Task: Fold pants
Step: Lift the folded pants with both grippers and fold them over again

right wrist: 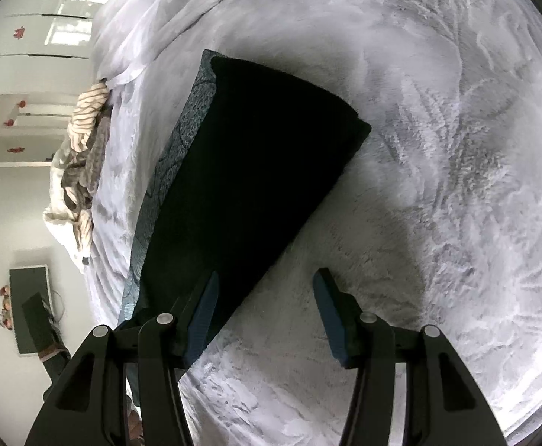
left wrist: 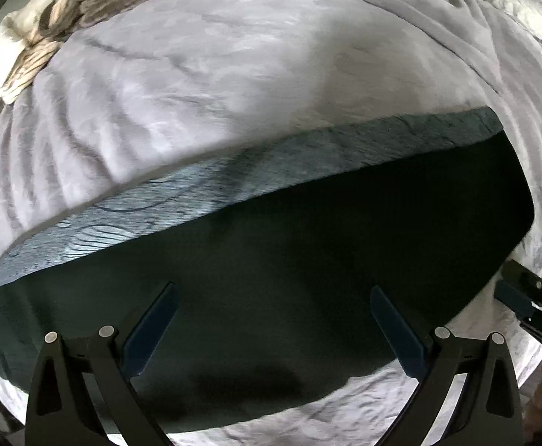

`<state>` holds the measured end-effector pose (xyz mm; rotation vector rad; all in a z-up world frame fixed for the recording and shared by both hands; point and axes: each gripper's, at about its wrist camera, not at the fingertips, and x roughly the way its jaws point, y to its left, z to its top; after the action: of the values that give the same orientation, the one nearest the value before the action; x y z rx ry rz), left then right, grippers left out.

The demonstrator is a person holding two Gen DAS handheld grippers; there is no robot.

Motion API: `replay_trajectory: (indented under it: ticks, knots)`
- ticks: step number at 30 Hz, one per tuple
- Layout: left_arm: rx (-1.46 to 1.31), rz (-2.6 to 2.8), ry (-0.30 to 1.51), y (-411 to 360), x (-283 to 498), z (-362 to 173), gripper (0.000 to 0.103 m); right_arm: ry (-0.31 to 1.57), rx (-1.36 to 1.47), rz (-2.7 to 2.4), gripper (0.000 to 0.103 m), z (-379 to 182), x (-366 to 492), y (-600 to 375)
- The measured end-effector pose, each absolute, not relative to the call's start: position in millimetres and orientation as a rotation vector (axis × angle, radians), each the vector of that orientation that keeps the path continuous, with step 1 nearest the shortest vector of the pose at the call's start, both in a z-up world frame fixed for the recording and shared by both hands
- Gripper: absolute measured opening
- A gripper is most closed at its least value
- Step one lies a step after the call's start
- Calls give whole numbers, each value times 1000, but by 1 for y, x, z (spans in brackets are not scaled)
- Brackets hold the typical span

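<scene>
A pale fuzzy blanket [right wrist: 438, 148] covers the bed; white cabinets [right wrist: 29, 37] with red decals stand beyond

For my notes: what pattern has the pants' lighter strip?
Grey-blue strip with dark curved lines; clearest in left wrist view.

Fluffy grey blanket [right wrist: 438, 148], striped beige bedding [right wrist: 85, 119] at its edge, white wardrobe [right wrist: 29, 37] beyond.
</scene>
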<state>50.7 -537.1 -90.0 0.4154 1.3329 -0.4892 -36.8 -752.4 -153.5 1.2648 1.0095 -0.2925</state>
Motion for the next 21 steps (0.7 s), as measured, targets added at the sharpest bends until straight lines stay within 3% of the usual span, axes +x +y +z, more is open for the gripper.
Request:
replay_trajectory:
  ticks: [15, 21]
  knots:
    - [438, -503, 1349, -542, 41, -121, 103, 816, 1382, -287, 65, -175, -36, -782]
    - [446, -497, 1340, -545, 45, -125, 103, 641, 1442, -143, 68, -158, -16, -789]
